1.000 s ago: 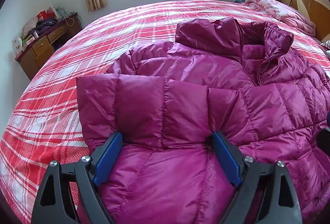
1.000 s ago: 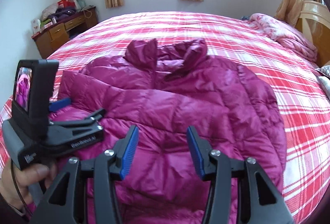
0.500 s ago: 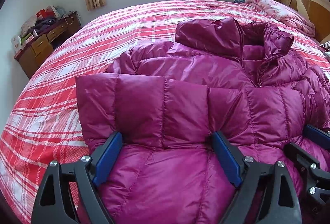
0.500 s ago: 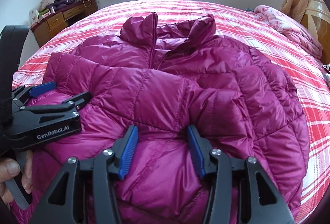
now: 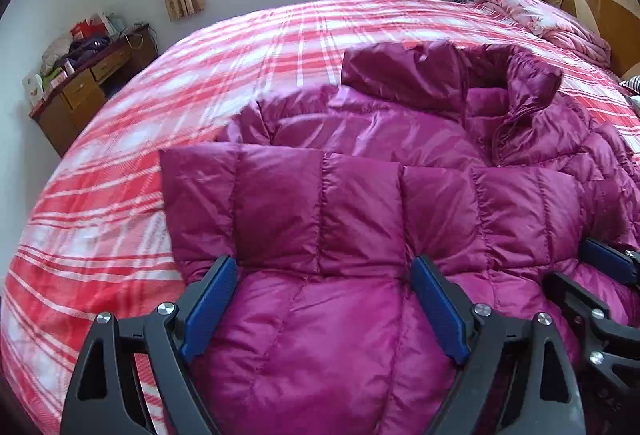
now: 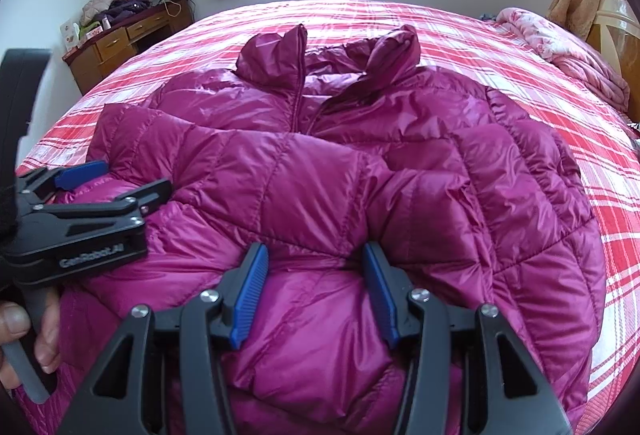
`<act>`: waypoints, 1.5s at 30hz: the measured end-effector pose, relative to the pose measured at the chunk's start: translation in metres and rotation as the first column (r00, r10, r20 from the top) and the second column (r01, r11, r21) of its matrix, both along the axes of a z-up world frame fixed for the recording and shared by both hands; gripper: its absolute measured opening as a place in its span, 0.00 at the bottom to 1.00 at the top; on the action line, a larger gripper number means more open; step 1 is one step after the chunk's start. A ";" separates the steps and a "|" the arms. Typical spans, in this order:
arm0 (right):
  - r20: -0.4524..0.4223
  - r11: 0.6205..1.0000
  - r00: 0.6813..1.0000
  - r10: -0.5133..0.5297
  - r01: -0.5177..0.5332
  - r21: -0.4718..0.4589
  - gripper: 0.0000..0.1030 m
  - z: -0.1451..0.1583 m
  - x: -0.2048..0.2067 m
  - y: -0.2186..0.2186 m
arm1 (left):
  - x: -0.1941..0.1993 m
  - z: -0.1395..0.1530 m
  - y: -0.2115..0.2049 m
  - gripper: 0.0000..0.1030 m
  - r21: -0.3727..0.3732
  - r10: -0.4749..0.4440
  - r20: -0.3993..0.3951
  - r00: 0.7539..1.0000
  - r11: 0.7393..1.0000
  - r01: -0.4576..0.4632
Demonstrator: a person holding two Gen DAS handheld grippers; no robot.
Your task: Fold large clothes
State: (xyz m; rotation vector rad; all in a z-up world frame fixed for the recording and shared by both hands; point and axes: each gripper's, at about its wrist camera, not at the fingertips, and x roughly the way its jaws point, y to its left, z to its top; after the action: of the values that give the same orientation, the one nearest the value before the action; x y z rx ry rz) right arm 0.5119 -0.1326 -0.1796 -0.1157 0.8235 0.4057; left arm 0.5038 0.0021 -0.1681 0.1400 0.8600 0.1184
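Note:
A magenta puffer jacket lies front up on the bed, collar toward the window, with one sleeve folded across its chest. My left gripper stands wide open, its fingertips pushed into the padding just below that sleeve, a bulge of jacket between them. My right gripper is open about half as wide and rests on the jacket further right, fabric swelling between its blue pads without being pinched. Each gripper shows in the other's view: the right gripper at the lower right, the left gripper at the left.
A red and white plaid bedspread covers the bed. A cluttered wooden desk stands by the wall at left. A pink quilt lies bunched by the headboard at right. A hand holds the left gripper's handle.
My right gripper has come down and forward onto the jacket and now shows at the lower right of the left wrist view. The left gripper has stayed where it was.

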 end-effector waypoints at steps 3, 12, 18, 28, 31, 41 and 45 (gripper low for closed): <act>0.007 1.000 1.000 0.001 0.000 -0.008 0.51 0.000 -0.001 0.000 | -0.013 0.034 -0.006 0.86 0.008 -0.026 0.076 0.997 1.000 0.026; -0.032 0.995 0.995 0.095 -0.095 -0.008 0.54 0.019 0.005 -0.006 | 0.054 0.059 -0.012 0.86 0.011 -0.056 0.098 0.994 0.998 0.055; 0.028 0.998 0.998 0.051 -0.052 0.040 0.66 0.070 0.046 -0.025 | 0.114 0.043 0.021 0.86 -0.162 0.044 0.024 0.999 0.986 -0.039; -0.024 0.995 0.999 -0.030 0.027 -0.093 0.67 0.083 0.178 0.017 | 0.151 0.039 0.041 0.86 -0.271 0.071 -0.017 0.997 0.960 -0.073; -0.014 0.983 0.999 -0.051 0.048 -0.177 0.58 0.072 0.193 0.019 | 0.157 0.045 0.041 0.86 -0.273 0.071 0.011 0.997 0.960 -0.066; 0.045 0.966 0.999 0.005 0.007 -0.258 0.11 0.065 0.180 0.004 | 0.189 0.037 -0.025 0.86 -0.079 -0.061 -0.037 0.997 0.995 0.058; 0.043 0.972 0.999 -0.016 0.025 -0.232 0.11 0.059 0.178 -0.011 | 0.170 0.019 -0.014 0.86 -0.006 -0.059 -0.076 0.995 0.998 0.058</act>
State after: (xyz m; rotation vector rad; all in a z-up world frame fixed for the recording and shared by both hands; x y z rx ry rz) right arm 0.6898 -0.1440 -0.1209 -0.3323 0.8296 0.2849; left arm 0.6737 -0.0124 -0.1488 0.1671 0.9309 0.0569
